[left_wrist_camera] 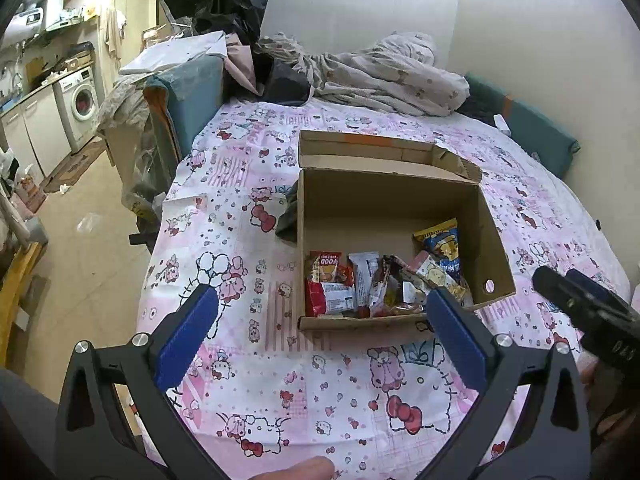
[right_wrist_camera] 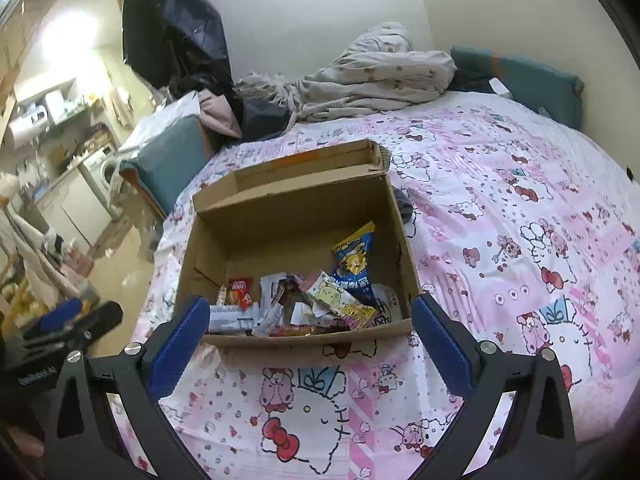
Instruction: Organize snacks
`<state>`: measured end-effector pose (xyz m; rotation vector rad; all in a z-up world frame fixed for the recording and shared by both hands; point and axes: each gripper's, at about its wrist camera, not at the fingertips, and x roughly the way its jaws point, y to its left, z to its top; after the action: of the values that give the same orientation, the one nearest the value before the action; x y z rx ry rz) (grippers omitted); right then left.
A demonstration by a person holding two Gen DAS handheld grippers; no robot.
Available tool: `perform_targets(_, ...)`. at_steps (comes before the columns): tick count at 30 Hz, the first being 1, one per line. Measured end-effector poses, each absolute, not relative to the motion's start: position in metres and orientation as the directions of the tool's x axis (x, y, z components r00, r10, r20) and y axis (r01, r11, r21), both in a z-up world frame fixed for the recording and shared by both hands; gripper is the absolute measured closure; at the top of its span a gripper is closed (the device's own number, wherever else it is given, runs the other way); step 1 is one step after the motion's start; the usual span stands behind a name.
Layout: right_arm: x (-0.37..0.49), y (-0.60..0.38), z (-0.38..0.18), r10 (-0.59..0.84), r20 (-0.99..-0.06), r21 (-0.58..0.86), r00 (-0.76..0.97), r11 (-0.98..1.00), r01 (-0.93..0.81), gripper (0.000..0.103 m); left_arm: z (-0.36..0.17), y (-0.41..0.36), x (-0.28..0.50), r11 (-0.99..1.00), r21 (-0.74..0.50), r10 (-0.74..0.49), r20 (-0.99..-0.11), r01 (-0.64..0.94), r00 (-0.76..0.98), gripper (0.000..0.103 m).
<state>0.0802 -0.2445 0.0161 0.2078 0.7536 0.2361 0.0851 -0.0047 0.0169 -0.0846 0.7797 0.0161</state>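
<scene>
An open cardboard box (left_wrist_camera: pixel 496 240) stands on the pink patterned bedsheet (left_wrist_camera: pixel 304 384). Several snack packets lie piled along its near wall, among them a red packet (left_wrist_camera: pixel 326 270) and a blue and yellow packet (left_wrist_camera: pixel 442 244). My left gripper (left_wrist_camera: pixel 320 312) is open and empty, hovering just in front of the box. The right gripper's body (left_wrist_camera: pixel 588 312) shows at the right edge there. In the right wrist view the box (right_wrist_camera: pixel 404 248) holds the same snacks, with the blue and yellow packet (right_wrist_camera: pixel 354 252) upright. My right gripper (right_wrist_camera: pixel 310 320) is open and empty at the box's near wall.
A crumpled blanket (left_wrist_camera: pixel 384 72) and a teal cushion (left_wrist_camera: pixel 536 128) lie at the far end of the bed. A teal chair (left_wrist_camera: pixel 192 100) heaped with clothes stands at the left bed edge. The floor and a washing machine (left_wrist_camera: pixel 82 102) are further left.
</scene>
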Motion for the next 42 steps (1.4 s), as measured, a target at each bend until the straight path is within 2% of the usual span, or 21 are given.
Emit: perform_targets(42,0.083,-0.238,0.005,0.276,-0.681,0.249,0.679,0.958,-0.14,0.0,0.012,-0.007,0.09,0.995,-0.088,-0.035,-0.715,-0.04,0.698,0.0)
